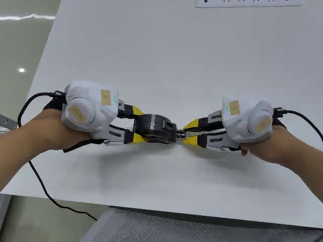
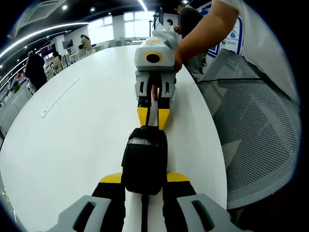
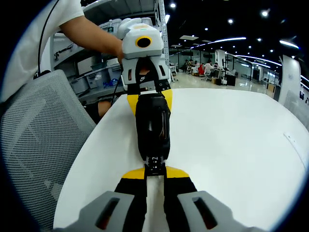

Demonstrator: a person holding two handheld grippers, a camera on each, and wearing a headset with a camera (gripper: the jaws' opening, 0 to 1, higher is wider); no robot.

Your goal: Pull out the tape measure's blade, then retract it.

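The right gripper [image 1: 189, 132] has its jaws nearly shut, nipping the small metal hook [image 3: 153, 166] at the end of the blade. The left gripper [image 1: 137, 124] has its jaws spread wider and clamped across the sides of the black tape measure [image 1: 154, 128]. That split makes sense to me: one side anchors the case so the other can draw the blade straight along the line between them. The two grippers face each other nose to nose, tips close together, with almost no blade showing between hook and case. The tape measure is held low over the near part of the white table [image 1: 176, 60], though I cannot tell if it touches. A mesh chair [image 1: 151, 227] sits at the table's near edge.
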